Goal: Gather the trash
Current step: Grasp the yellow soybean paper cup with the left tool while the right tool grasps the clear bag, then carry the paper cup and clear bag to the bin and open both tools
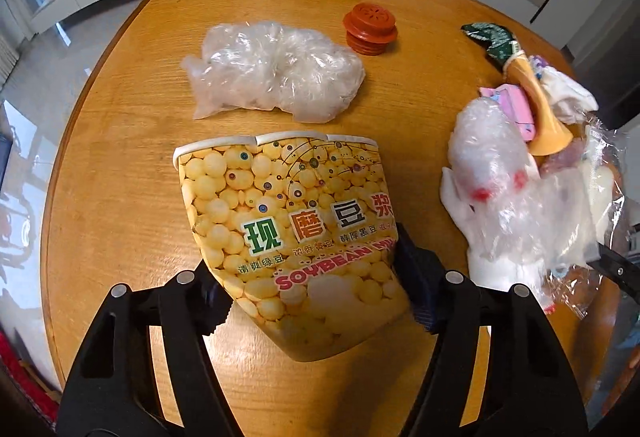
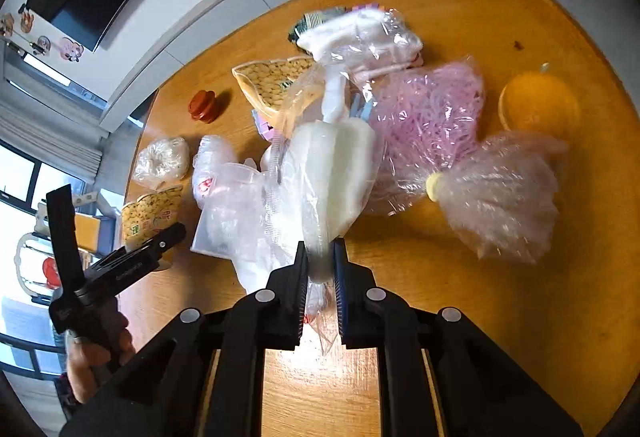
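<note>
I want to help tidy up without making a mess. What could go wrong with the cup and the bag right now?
1. The left gripper pinches only the bottom end of the squashed paper cup, so the cup might slip out or crumple more.
2. The right gripper holds the clear plastic bag by one thin edge. The bag looks stuffed with trash, so it might tear or slide free.
3. The bag could drag the pink shreds off the table.

Both grippers are black plastic, the left gripper (image 1: 312, 277) and the right gripper (image 2: 320, 289), with round silver screws and ribbed blue finger pads (image 2: 339, 301).
</note>
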Demonstrator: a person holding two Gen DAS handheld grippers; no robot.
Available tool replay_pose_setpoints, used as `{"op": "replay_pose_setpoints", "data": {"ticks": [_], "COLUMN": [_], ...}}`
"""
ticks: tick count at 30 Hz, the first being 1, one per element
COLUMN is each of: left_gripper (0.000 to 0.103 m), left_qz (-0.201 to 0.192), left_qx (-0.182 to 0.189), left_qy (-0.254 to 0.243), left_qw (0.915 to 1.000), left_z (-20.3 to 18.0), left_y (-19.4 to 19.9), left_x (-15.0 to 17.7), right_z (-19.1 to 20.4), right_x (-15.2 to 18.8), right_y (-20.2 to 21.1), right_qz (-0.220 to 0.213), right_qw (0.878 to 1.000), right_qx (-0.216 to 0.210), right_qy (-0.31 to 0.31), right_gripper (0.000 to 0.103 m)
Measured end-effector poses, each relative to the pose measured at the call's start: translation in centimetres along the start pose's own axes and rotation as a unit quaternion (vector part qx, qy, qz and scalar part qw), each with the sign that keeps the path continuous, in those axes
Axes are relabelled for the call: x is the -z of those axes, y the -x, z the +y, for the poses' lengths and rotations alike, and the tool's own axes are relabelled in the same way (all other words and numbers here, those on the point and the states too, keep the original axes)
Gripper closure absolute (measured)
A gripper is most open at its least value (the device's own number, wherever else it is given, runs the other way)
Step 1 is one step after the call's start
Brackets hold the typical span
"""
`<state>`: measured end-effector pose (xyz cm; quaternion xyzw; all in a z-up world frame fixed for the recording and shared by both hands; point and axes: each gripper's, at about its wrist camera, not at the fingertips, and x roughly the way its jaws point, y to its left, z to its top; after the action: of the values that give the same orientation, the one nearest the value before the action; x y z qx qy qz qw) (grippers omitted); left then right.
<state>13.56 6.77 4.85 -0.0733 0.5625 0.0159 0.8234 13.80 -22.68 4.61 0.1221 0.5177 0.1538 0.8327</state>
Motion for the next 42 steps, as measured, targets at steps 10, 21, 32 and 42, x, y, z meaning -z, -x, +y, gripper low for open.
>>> {"op": "replay_pose_setpoints", "data": {"ticks": [10, 21, 32, 42], "left_gripper": [0.036, 0.035, 0.035, 0.035], "left_qz": [-0.049, -0.065, -0.029, 0.038], "left_qx": [0.05, 0.114, 0.201, 0.24], "left_qy": [-0.042, -0.149, -0.291, -0.457], "left_qw": [0.9967, 0.9801, 0.9349, 0.8556], "left_z": [-1.1, -14.4, -30.8, -46.5], "left_y": [8.2, 12.1, 13.3, 12.9], "left_x": [5.8, 12.6, 23.2, 37.4], "right_z": [-0.2, -8.4, -18.8, -30.1], "right_x": [6.2, 15.9, 28.4, 43.1], "right_y": [9.9, 18.6, 26.0, 29.7], "right_qz": [-0.05, -0.096, -0.13, -0.14], "right_qw": [0.998, 0.995, 0.98, 0.938], "right_qx": [0.005, 0.023, 0.09, 0.159], "right_qy": [0.024, -0.028, -0.118, -0.275], "right_gripper": [0.09, 0.089, 0.089, 0.088]}}
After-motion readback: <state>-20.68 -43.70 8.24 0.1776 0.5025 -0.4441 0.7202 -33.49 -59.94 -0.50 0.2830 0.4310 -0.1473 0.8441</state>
